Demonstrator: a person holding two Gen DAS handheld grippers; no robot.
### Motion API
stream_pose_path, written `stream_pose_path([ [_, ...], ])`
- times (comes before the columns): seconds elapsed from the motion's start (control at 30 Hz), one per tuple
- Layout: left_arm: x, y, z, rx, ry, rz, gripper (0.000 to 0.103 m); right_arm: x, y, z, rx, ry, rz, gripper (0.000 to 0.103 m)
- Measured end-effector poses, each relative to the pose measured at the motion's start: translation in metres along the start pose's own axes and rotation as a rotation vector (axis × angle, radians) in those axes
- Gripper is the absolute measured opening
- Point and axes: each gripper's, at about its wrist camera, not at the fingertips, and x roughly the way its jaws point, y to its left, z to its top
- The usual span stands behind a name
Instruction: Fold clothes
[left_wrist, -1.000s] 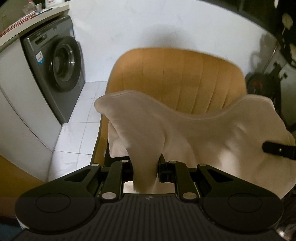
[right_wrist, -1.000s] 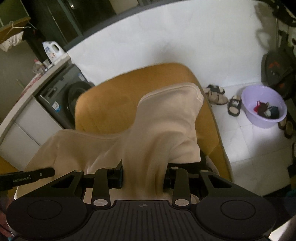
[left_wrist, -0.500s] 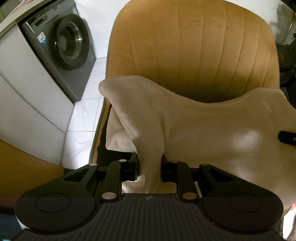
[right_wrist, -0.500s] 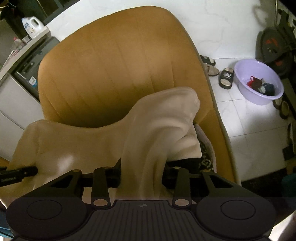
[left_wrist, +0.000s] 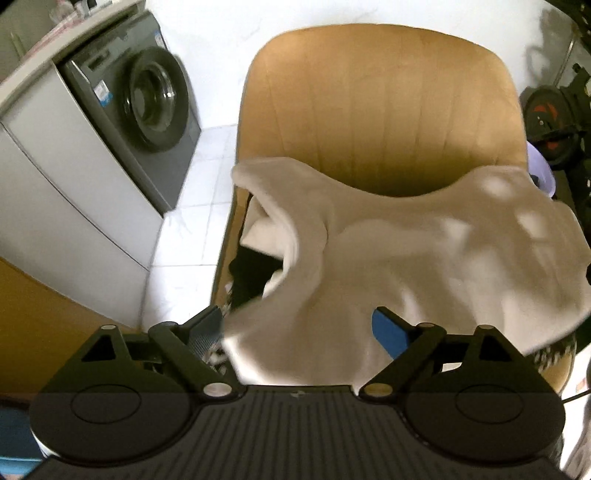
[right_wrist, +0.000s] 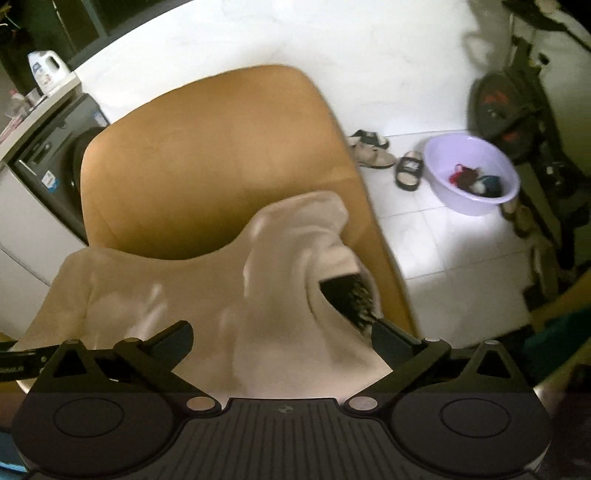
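A cream cloth (left_wrist: 406, 251) sags over the seat of an orange chair (left_wrist: 384, 103), blurred with motion. My left gripper (left_wrist: 299, 326) is open, its jaws spread wide, and the cloth's left corner lies loose between them. In the right wrist view the same cloth (right_wrist: 280, 295) droops across the chair (right_wrist: 221, 158). My right gripper (right_wrist: 282, 338) is open too, with the right corner slack between its jaws. A dark patterned garment (right_wrist: 354, 299) shows beneath the cloth. The left gripper's tip (right_wrist: 22, 358) pokes in at the left edge.
A grey washing machine (left_wrist: 147, 99) stands left of the chair under a counter holding a detergent bottle (right_wrist: 48, 70). On the white tiled floor to the right are sandals (right_wrist: 373, 151), a lilac basin (right_wrist: 469, 177) with clothes, and an exercise bike (right_wrist: 517, 99).
Both grippers have opened and let go of the cloth corners they were clamping. The cloth has dropped lower onto the chair seat.
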Motion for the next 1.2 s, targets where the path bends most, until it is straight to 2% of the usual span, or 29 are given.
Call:
stream_pose_path([
  [0.13, -0.025, -0.004, -0.021, 0.032, -0.033, -0.012, 0.091, -0.032, 0.007, -0.015, -0.024, 0.003, -0.039, 0.102],
  [0.23, -0.045, -0.007, -0.035, 0.017, -0.057, -0.025, 0.095, -0.056, 0.013, -0.031, -0.024, -0.013, -0.075, 0.102],
  [0.4, -0.077, -0.016, -0.062, 0.029, -0.102, -0.078, 0.095, -0.105, 0.016, -0.067, -0.01, -0.043, -0.078, 0.102],
  [0.6, -0.103, -0.025, -0.099, 0.018, -0.086, -0.129, 0.095, -0.151, 0.014, -0.109, -0.006, -0.066, -0.096, 0.102],
  [0.7, -0.119, -0.028, -0.114, 0.0, -0.082, -0.131, 0.095, -0.17, 0.014, -0.126, -0.013, -0.087, -0.095, 0.102],
  [0.87, -0.154, -0.04, -0.143, 0.005, -0.113, -0.071, 0.096, -0.205, 0.013, -0.15, -0.038, -0.115, -0.066, 0.102],
  [1.2, -0.228, -0.07, -0.239, -0.076, -0.094, -0.047, 0.096, -0.29, -0.02, -0.219, -0.098, -0.138, -0.004, 0.102],
])
